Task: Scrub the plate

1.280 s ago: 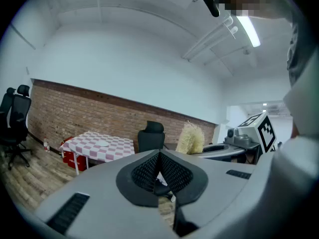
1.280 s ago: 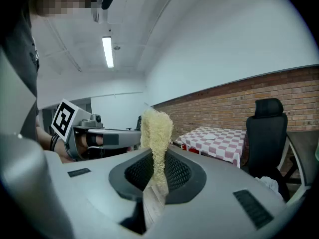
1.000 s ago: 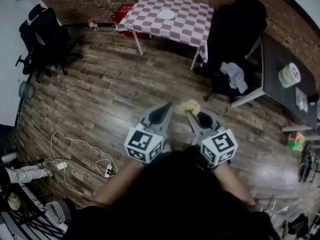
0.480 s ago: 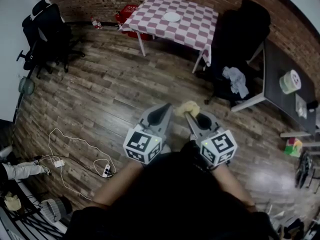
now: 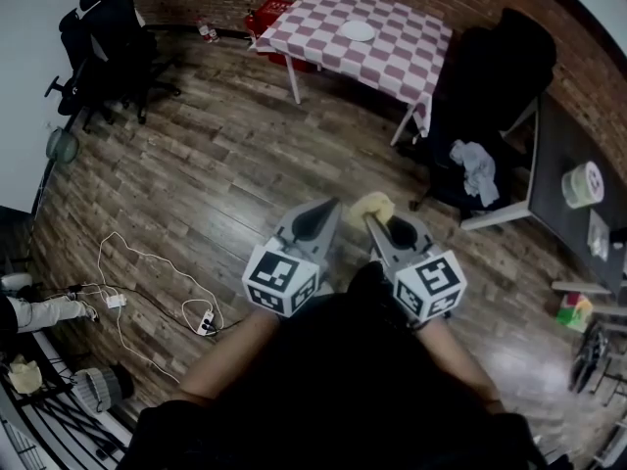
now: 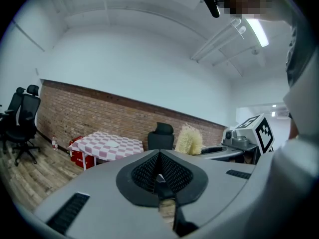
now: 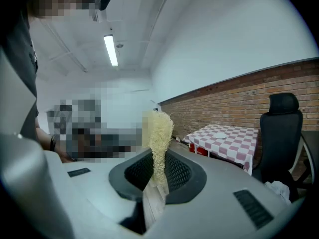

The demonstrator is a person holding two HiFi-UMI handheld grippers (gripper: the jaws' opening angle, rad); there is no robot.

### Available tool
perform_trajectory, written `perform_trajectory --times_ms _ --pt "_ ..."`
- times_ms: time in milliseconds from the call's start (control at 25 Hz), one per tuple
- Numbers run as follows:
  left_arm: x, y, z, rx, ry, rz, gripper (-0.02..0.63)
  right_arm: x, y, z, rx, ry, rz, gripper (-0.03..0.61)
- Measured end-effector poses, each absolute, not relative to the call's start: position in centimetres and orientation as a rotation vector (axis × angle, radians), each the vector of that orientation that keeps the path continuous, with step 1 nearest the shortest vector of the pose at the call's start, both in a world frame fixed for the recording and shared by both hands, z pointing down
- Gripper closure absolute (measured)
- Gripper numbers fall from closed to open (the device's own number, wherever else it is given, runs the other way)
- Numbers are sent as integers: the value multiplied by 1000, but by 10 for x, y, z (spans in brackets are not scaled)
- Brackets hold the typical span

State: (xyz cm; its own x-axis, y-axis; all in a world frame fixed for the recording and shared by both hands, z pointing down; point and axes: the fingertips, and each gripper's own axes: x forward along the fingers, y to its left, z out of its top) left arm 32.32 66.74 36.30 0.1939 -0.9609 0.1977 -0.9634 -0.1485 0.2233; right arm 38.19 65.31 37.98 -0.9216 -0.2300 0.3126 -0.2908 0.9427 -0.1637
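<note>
since the plate [image 5: 359, 30] lies well apart on the checkered table [image 5: 411, 52], no scrubbing is under way yet | right gripper [image 5: 369, 221] pinches a yellow scrub pad [image 5: 374, 206] upright, likely ready for wiping | left gripper [image 5: 330, 207] pressed together, empty, probably free to steady the plate

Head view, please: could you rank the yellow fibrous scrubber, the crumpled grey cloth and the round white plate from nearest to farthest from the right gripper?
1. The yellow fibrous scrubber: clamped in the jaws of the right gripper.
2. The crumpled grey cloth: on the black chair, ahead to the right.
3. The round white plate: on the red-and-white checked table, farthest ahead.
</note>
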Motion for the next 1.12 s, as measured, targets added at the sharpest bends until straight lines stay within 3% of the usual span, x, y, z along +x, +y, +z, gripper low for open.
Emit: perform_trajectory --times_ms 720,1120 --pt "353 469 364 2066 -1892 -1 606 421 433 373 332 -2832 312 532" --pt "360 403 375 2008 -1909 10 606 423 369 388 248 -2817 362 532"
